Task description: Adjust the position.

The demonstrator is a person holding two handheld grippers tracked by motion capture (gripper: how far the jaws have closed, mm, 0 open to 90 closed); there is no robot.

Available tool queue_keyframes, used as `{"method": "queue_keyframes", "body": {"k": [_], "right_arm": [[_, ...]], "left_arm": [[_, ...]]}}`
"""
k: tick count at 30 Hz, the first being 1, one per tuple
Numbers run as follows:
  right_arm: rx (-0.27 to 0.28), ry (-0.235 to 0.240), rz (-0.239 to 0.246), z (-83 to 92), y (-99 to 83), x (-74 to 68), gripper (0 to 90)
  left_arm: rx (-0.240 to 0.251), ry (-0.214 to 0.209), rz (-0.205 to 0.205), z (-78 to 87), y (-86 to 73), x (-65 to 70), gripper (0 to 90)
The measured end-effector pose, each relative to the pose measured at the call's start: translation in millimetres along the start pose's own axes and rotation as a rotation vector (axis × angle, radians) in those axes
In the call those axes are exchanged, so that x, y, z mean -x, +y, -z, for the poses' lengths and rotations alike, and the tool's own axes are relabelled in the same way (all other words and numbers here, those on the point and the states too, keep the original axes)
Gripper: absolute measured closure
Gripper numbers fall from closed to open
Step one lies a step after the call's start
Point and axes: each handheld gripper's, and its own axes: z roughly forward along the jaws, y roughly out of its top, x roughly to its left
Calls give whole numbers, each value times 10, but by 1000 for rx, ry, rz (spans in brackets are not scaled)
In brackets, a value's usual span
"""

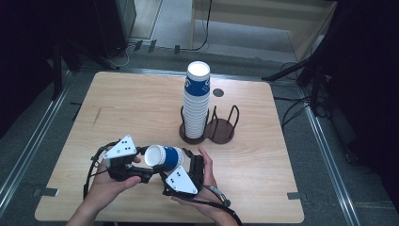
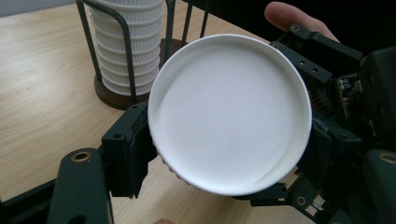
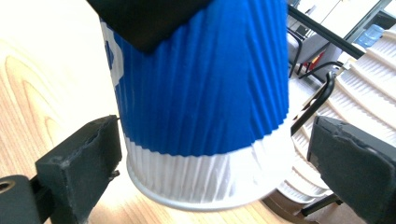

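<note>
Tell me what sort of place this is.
Probably a lab or recording workspace, not a cafe: a bare wooden table holds just a wire cup holder with a stack of paper cups, and loose cables trail across the grey floor behind it.

Ribbed matt paper cup (image 1: 164, 157), wood-grain table (image 1: 141, 103).

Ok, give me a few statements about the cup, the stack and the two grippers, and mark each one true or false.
1. The left gripper is shut on the blue cup. True.
2. The right gripper clamps the cup. False: its jaws stand open, clear of the cup's sides.
3. The cup stack stands in the wooden holder. True.
4. Both bays of the holder are full. False: the right bay is empty.
5. The held cup stands upright on the table. False: it lies sideways, held between the grippers.
</note>
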Motion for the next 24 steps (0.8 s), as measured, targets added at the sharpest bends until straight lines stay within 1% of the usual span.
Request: {"method": "queue_keyframes", "body": {"k": [4, 7, 10, 11, 13, 14, 17, 20, 24], "right_arm": [[8, -4, -5, 22, 8, 30, 17], [18, -7, -18, 36, 13, 59, 17], [21, -21, -30, 46, 14, 85, 16], [23, -22, -32, 48, 14, 97, 16], [29, -28, -40, 54, 14, 118, 16], [30, -26, -45, 59, 14, 126, 16], [39, -30, -59, 70, 18, 146, 17], [44, -37, -76, 74, 20, 165, 21], [51, -48, -91, 82, 19, 198, 48]], "left_arm": [[24, 26, -3, 17, -6, -8, 278], [45, 49, 0, 29, -10, -12, 277], [67, 67, 0, 44, -13, -24, 277], [67, 67, 0, 44, -13, -24, 277], [91, 89, -4, 65, -17, -46, 277], [100, 95, 2, 72, -19, -48, 277], [129, 100, 6, 98, -19, -63, 277], [151, 120, 0, 125, -17, -70, 277], [162, 128, 8, 139, -23, -91, 277]]}}
